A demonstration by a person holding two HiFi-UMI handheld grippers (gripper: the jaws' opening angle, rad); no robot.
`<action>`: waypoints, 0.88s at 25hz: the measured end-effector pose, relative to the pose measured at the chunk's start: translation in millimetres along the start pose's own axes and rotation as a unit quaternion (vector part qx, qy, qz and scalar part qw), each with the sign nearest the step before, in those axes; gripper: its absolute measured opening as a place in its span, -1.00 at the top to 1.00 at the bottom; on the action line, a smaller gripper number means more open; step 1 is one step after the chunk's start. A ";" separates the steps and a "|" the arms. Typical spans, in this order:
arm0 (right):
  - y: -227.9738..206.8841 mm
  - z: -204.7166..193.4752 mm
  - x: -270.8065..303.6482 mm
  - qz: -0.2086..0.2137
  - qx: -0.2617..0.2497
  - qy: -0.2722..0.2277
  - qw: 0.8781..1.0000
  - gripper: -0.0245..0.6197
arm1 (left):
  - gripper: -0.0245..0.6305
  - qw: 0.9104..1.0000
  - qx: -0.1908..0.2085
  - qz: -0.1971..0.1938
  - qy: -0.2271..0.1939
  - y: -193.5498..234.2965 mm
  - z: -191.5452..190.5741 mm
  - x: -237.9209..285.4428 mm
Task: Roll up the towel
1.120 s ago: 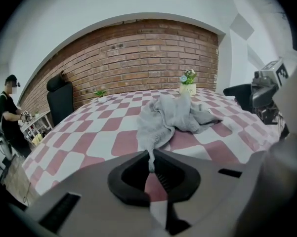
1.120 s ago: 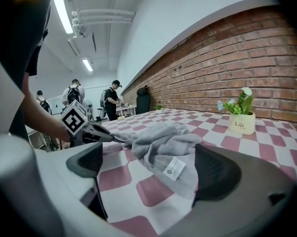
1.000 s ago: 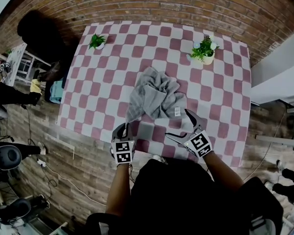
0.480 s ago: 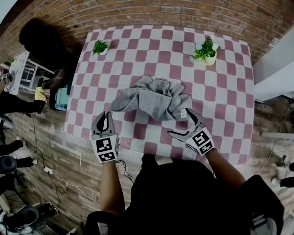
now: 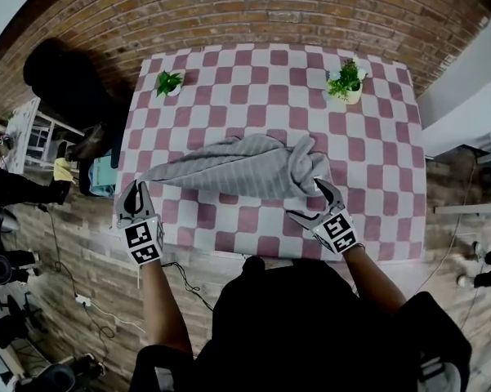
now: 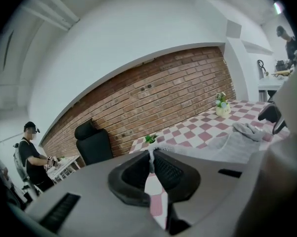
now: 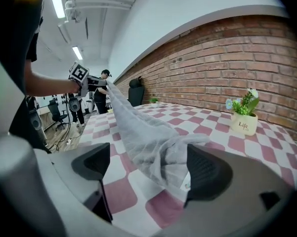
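Stretching across the checked tabletop (image 5: 376, 153), the towel (image 5: 237, 174) looks light, soft and limp. One corner is pinched in the closed fingers of the left gripper (image 5: 137, 193), held out past the tabletop's side. Its bunched end lies between the fingers of the right gripper (image 5: 313, 202), which stand apart and have just been closing. That corner seems the place to grasp. Two plants (image 5: 345, 84) stand well beyond the fingers and are no obstacle.

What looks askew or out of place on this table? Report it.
The towel isn't lying flat: its right end is bunched in a heap, while the left gripper, jaws shut on a corner, holds it stretched toward the left edge of the table.
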State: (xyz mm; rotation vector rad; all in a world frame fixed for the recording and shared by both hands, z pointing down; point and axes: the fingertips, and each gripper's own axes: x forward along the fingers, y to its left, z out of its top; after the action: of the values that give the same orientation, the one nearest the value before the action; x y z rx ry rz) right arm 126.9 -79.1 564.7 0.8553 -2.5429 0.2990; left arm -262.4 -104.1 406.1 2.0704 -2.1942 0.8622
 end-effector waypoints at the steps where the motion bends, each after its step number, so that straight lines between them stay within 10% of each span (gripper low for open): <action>1: 0.3 -0.7 0.9 -0.005 0.002 0.004 1.000 -0.56 | 0.87 1.000 -0.002 0.003 0.004 9.5 -5.8 1.3; 9: 1.2 1.0 17.7 -0.039 0.007 0.041 0.998 0.07 | 0.87 0.999 -0.032 0.013 0.040 61.2 -57.3 4.1; 19: 1.0 -14.8 63.5 -0.078 -0.018 0.150 0.985 0.33 | 0.87 0.996 -0.058 -0.025 0.069 50.3 -104.5 11.1; 22: -13.1 -19.7 61.9 -0.115 -0.017 0.172 0.978 0.79 | 0.87 0.995 -0.061 -0.033 0.070 48.4 -108.4 14.0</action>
State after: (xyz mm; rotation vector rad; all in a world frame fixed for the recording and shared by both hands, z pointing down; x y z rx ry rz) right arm 97.5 -115.0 612.0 0.9804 -2.1022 0.3004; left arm -348.0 -76.1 484.8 1.9517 -2.0405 0.8186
